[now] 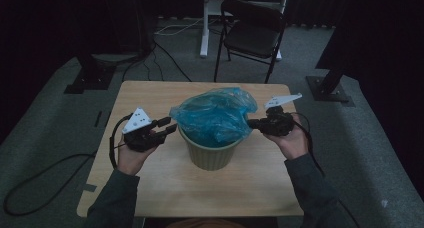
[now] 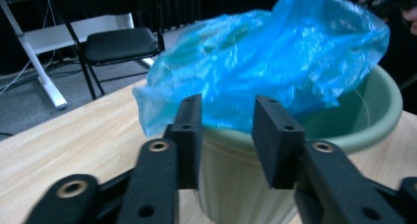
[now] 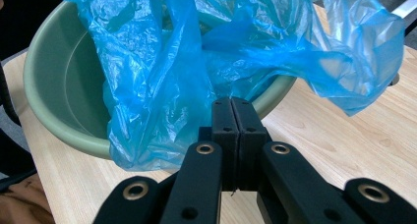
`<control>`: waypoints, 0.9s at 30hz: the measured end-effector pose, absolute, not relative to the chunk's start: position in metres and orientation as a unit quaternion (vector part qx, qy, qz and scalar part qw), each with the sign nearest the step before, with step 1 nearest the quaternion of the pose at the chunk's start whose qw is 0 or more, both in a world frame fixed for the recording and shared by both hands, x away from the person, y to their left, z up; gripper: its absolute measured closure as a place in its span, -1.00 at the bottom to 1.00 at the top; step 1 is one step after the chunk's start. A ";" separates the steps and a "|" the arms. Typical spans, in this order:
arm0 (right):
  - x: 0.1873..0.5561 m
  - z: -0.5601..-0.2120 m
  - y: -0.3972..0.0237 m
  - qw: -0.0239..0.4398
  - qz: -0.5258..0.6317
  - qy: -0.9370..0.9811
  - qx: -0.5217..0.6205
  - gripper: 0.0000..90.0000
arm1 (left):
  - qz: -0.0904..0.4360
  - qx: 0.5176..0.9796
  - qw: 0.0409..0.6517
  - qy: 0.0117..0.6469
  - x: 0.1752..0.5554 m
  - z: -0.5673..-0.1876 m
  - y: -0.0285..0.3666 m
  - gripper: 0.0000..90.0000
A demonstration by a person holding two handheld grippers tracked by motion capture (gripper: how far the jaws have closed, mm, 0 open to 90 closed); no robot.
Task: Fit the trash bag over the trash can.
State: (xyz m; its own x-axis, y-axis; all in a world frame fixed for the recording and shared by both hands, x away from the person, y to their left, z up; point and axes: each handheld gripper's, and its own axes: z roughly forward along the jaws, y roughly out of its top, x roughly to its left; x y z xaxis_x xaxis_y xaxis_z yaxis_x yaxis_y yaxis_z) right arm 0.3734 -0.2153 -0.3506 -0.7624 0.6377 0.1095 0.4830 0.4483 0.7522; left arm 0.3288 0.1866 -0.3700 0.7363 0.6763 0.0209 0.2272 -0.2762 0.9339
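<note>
We see a green bin [image 1: 207, 150] stuffed with a blue bag [image 1: 215, 115], our left gripper [image 1: 167, 128] apart, our right gripper [image 1: 250, 122] together at the bag's edge.

Closed tongs [image 3: 231, 117] at blue bag [image 3: 196, 62] over bin [image 3: 54, 111].

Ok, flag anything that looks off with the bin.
The blue bag isn't seated in the green bin: it's bunched up above the rim, unfolded, spilling over the edge beside the shut right gripper.

Crumpled blue plastic bag [image 1: 216, 115] billowing over green bin's [image 1: 207, 155] rim, table centre
</note>
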 end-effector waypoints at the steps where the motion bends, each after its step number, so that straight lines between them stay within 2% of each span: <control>1: 0.373 -0.351 -0.215 0.095 0.408 0.846 0.331 0.99 | 0.214 0.770 0.525 0.293 0.329 -0.370 0.187 0.32; 8: 0.374 -0.352 -0.215 0.094 0.407 0.846 0.330 0.99 | 0.212 0.773 0.523 0.290 0.350 -0.371 0.178 -0.05; 9: 0.374 -0.352 -0.215 0.093 0.407 0.846 0.330 0.99 | 0.208 0.775 0.520 0.291 0.353 -0.372 0.176 -0.01; 13: 0.371 -0.352 -0.215 0.089 0.409 0.847 0.329 0.99 | 0.200 0.783 0.507 0.300 0.353 -0.379 0.171 0.61; 16: 0.369 -0.354 -0.217 0.082 0.410 0.848 0.327 0.99 | 0.185 0.778 0.519 0.302 0.346 -0.382 0.176 0.92; 18: 0.367 -0.356 -0.218 0.078 0.411 0.847 0.327 0.99 | 0.186 0.777 0.521 0.300 0.340 -0.385 0.178 0.98; 27: 0.361 -0.364 -0.223 0.055 0.415 0.847 0.328 0.99 | 0.162 0.773 0.534 0.302 0.325 -0.402 0.185 1.00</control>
